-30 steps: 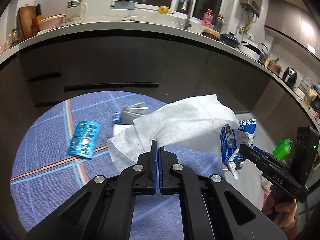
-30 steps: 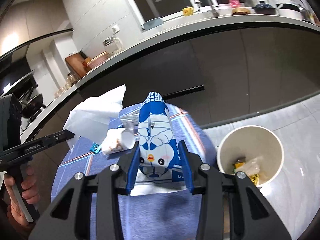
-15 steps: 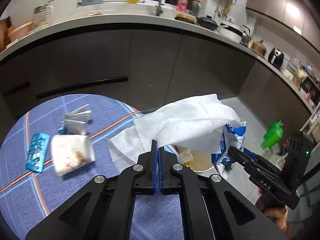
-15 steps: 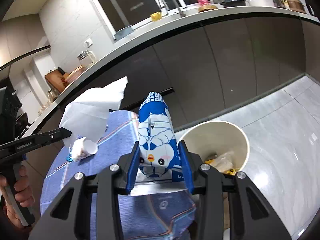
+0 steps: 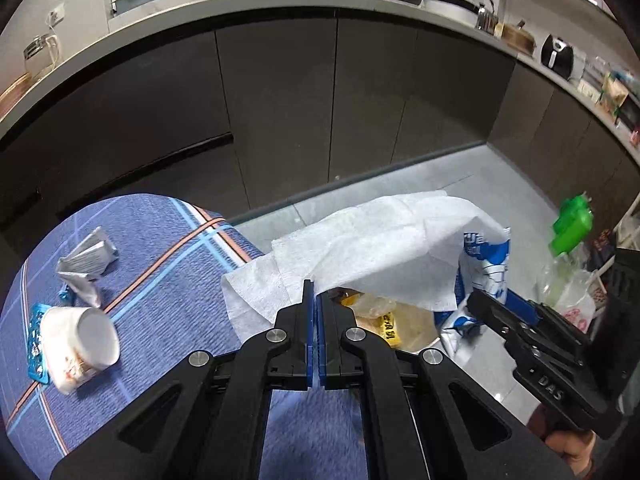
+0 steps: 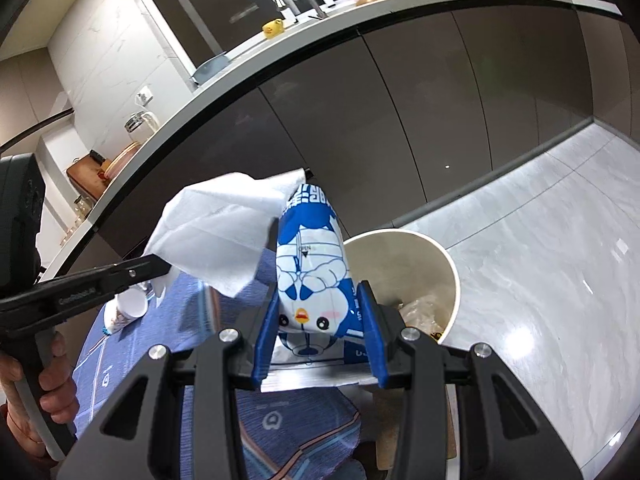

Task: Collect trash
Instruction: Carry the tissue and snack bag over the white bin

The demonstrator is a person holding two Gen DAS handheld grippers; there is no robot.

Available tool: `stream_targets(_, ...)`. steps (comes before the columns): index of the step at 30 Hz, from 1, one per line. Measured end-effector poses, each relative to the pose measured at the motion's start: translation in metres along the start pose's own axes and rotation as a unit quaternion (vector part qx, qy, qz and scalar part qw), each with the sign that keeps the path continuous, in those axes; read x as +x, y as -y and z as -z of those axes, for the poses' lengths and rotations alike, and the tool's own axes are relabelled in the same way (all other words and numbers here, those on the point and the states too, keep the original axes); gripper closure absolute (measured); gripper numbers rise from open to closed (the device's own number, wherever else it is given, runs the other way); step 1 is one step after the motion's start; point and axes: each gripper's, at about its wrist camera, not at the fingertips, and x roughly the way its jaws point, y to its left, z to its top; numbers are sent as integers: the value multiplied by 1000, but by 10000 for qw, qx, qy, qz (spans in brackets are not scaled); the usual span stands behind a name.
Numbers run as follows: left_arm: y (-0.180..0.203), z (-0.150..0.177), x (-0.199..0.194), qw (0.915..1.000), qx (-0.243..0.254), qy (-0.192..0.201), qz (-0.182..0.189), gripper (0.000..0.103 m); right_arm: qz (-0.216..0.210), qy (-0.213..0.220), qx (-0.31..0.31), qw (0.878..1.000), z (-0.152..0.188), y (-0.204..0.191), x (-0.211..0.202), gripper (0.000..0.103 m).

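Fingers [image 6: 267, 322] grip pkt [image 6: 314, 280], bin [image 6: 448, 276] w/ wrappers [image 6: 424, 310]

Dark cabinets [image 5: 280, 112], pale countertop [image 5: 248, 0], glossy grey floor [image 6: 560, 248]

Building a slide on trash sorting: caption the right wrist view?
Right gripper carries a blue penguin-print packet toward the bin; left gripper holds tissue.
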Motion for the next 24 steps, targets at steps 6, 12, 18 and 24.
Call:
stream_targets(6,3,-4,31,9996,-120,-223,-121,102,171,-61,75,9998,-1,20,15,64)
stream_targets(12,13,-4,50,9991,-7,-361,-204,102,300,-92,225,9993,-1,40,23,64)
stream_targets(18,23,-5,65,9984,161,-430,-340,101,493,-94,225,9985,2,47,27,64)
stream_targets(24,16,-6,75,9980,2,-476,-421,101,573,-78,315,9978,3,59,25,64)
